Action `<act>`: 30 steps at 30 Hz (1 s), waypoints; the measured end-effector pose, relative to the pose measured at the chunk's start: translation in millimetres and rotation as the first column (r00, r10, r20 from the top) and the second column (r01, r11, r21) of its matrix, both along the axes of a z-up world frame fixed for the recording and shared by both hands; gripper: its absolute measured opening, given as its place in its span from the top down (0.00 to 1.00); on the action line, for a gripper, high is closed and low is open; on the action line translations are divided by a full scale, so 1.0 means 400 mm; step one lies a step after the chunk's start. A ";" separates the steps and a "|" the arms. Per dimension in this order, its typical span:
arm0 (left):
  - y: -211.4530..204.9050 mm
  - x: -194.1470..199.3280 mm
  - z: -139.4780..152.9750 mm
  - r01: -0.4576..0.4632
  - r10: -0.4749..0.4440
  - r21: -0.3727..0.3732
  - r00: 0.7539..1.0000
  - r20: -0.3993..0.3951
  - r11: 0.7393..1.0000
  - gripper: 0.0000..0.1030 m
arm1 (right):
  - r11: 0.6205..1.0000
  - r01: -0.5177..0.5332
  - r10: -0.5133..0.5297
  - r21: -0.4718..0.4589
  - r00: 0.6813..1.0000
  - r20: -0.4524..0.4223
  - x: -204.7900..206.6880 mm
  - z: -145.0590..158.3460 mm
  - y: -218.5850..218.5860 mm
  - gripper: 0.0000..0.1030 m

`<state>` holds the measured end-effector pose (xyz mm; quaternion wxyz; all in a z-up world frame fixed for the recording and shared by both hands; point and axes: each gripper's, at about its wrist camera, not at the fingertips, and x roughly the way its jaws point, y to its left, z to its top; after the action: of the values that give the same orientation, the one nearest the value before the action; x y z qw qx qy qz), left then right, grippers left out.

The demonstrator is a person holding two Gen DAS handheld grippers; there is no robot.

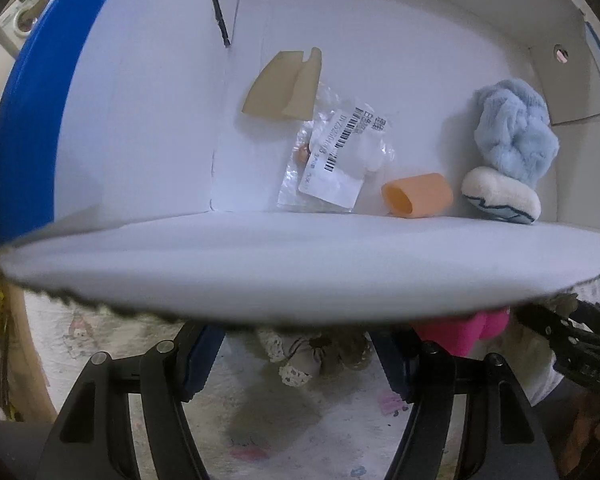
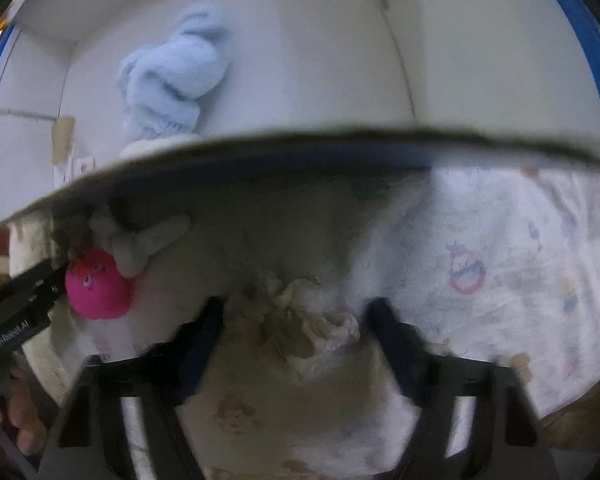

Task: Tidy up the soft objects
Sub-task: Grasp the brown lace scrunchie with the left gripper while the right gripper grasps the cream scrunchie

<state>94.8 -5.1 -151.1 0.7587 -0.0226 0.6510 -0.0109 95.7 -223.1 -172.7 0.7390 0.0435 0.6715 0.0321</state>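
A white cardboard box with blue outside [image 1: 140, 120] lies open in front of me. Inside it are a fluffy light-blue plush [image 1: 512, 132], a white pad with blue lines [image 1: 500, 196], an orange foam tube [image 1: 418, 196] and a bagged item with barcode labels [image 1: 340, 160]. The blue plush also shows in the right wrist view [image 2: 172, 76]. Below the box flap, a beige lace-trimmed cloth toy [image 1: 312, 354] lies between my open left gripper's [image 1: 300, 356] fingers. A pink plush [image 1: 468, 332] lies to its right. My right gripper [image 2: 296, 320] is open around the beige toy [image 2: 300, 320]; the pink plush [image 2: 98, 288] lies to its left.
The box's white front flap [image 1: 300, 264] hangs over the toys and hides part of them. Its dark edge [image 2: 300, 140] crosses the right wrist view. A white printed cloth [image 2: 500, 272] covers the surface. The other gripper shows at the right edge [image 1: 576, 344].
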 end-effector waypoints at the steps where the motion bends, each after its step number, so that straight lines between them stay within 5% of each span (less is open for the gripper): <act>1: 0.000 0.000 0.002 -0.001 0.001 -0.003 1.000 0.004 1.000 0.43 | 1.000 -0.023 0.023 -0.020 1.000 0.003 -0.001 0.001 0.010 0.62; 3: -0.014 0.004 0.009 -0.001 0.001 -0.019 1.000 0.003 1.000 0.74 | 0.999 -0.039 0.039 -0.007 0.999 0.009 -0.004 0.002 0.020 0.71; 6: -0.014 0.006 0.015 0.008 -0.008 -0.030 1.000 0.002 1.000 0.86 | 0.999 -0.051 0.050 0.017 0.998 0.042 -0.006 0.021 0.028 0.79; 10: -0.004 -0.002 0.035 -0.003 0.004 -0.062 1.000 0.012 0.998 0.88 | 0.995 -0.061 0.054 0.080 0.995 0.088 -0.015 0.053 0.042 0.83; 30: 0.079 -0.131 0.168 -0.057 0.069 -0.084 0.985 0.157 0.995 0.89 | 0.983 -0.143 0.124 0.116 0.980 0.155 -0.038 0.113 0.075 0.83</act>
<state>42.5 26.7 -83.8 0.8070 -0.0721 0.5860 -0.0144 80.6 -193.2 -127.3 0.7785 0.0427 0.6130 0.1275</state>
